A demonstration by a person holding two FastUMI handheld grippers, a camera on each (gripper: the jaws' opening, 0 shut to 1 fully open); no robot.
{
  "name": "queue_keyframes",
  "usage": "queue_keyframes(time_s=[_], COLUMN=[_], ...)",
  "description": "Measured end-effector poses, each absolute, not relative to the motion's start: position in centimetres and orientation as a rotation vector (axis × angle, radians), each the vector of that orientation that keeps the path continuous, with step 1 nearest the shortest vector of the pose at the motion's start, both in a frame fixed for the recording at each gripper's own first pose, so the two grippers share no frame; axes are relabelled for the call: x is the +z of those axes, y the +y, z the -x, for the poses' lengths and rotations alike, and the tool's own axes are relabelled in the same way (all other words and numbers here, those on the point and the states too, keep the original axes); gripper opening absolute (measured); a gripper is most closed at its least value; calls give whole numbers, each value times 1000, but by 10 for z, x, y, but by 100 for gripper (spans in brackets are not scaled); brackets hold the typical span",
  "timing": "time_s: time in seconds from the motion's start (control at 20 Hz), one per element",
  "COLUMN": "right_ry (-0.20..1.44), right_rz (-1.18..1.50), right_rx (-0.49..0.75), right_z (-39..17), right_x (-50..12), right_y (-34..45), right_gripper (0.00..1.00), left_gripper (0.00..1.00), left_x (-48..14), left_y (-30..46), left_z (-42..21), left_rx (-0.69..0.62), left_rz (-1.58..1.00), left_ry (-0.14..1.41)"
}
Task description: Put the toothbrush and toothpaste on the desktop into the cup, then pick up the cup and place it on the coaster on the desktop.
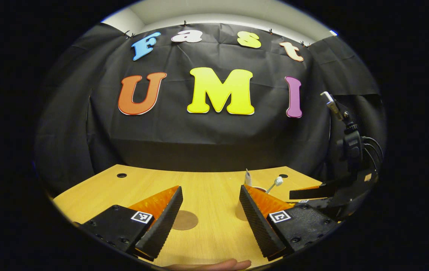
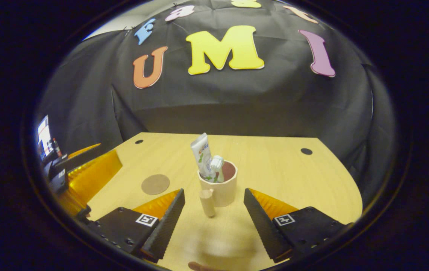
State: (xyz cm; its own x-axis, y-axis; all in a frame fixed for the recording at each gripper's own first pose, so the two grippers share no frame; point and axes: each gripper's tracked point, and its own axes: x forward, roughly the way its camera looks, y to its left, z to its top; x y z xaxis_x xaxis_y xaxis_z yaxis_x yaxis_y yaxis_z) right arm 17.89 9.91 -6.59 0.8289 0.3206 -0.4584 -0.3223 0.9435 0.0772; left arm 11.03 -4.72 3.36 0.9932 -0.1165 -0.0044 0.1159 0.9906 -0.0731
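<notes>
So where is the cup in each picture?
Left gripper view: the cup peeks out at right of center, mostly hidden behind the gripper's own right-hand finger.
Right gripper view: the cup stands at center, just ahead of the open fingers, holding the toothpaste and toothbrush.
Shared landmark: the round brown coaster, left of the cup in both.

Dim booth, warm overhead light on the desktop (image 2: 293,180), soft shadows, strong fisheye edge bending.
</notes>
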Motion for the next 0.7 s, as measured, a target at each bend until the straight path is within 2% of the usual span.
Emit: queue_keyframes(time_s=[0.3,0.6,0.7], right_ry=[697,1028,1066], right_rz=[-10,-43,-28], right_rx=[224,104,54], right_z=[-214,-216,-222], right_x=[-81,-124,-136], right_y=[108,114,111], right_gripper=[96,95,89], left_gripper=[96,96,96], left_x=[16,12,10], left_y=[-21,-9,-8], left_z=[-89,-72,-69], left_rx=[-93,-90,-95], left_rz=[38,56,58], left_ry=[10,-11,-10])
